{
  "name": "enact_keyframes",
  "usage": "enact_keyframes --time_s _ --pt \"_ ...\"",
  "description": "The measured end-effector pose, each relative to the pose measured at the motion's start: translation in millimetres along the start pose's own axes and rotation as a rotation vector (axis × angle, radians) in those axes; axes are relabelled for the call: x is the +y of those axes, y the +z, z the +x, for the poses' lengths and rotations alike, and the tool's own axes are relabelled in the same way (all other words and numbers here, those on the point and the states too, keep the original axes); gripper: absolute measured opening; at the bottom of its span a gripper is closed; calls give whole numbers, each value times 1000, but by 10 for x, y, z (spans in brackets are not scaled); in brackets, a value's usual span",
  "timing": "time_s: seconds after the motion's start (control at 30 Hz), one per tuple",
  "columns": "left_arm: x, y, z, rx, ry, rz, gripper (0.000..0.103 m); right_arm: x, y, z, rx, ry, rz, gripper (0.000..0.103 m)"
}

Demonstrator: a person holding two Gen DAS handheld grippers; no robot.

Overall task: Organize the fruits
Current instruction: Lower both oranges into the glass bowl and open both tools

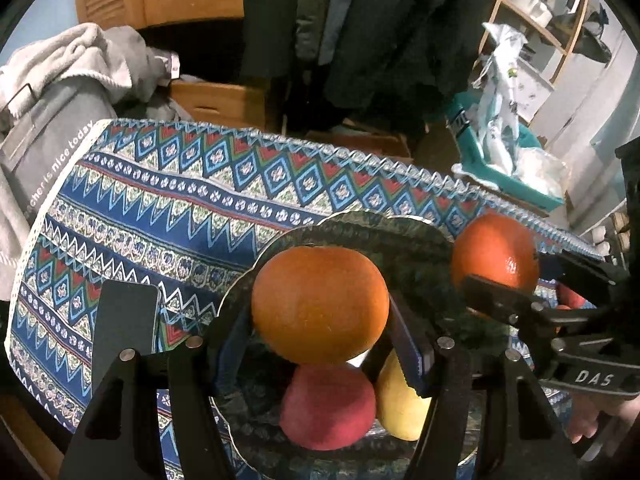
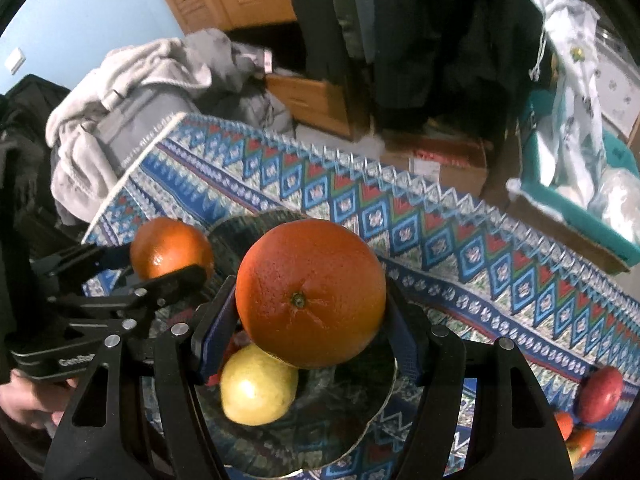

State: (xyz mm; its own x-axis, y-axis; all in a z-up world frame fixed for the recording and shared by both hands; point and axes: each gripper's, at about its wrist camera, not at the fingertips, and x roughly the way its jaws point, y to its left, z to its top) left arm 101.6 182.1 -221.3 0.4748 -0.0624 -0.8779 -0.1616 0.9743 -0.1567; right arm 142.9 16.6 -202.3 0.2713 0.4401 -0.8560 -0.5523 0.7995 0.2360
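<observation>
My left gripper (image 1: 320, 332) is shut on an orange (image 1: 320, 304) and holds it above a dark patterned plate (image 1: 412, 252). On the plate lie a red apple (image 1: 328, 408) and a yellow lemon (image 1: 400, 400). My right gripper (image 2: 310, 328) is shut on a second orange (image 2: 310, 292) above the same plate (image 2: 320, 428), over the lemon (image 2: 258, 386). Each view shows the other gripper with its orange: the right one (image 1: 496, 256) in the left wrist view, the left one (image 2: 172, 248) in the right wrist view.
The plate sits on a blue patterned tablecloth (image 1: 160, 200). A red apple (image 2: 600, 394) and small orange fruits (image 2: 576, 436) lie at the cloth's right. A black flat object (image 1: 124, 320) lies left of the plate. A teal tray (image 1: 504, 168) with bags stands behind.
</observation>
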Motion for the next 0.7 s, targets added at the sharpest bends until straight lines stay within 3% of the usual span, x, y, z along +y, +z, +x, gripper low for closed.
enact_keyframes --time_s 0.5,0.7 --pt "114 -101 312 104 10 -28 67 31 -100 346 68 -11 -16 69" --pt "86 -86 269 86 16 -14 66 26 -128 399 87 -9 -13 69"
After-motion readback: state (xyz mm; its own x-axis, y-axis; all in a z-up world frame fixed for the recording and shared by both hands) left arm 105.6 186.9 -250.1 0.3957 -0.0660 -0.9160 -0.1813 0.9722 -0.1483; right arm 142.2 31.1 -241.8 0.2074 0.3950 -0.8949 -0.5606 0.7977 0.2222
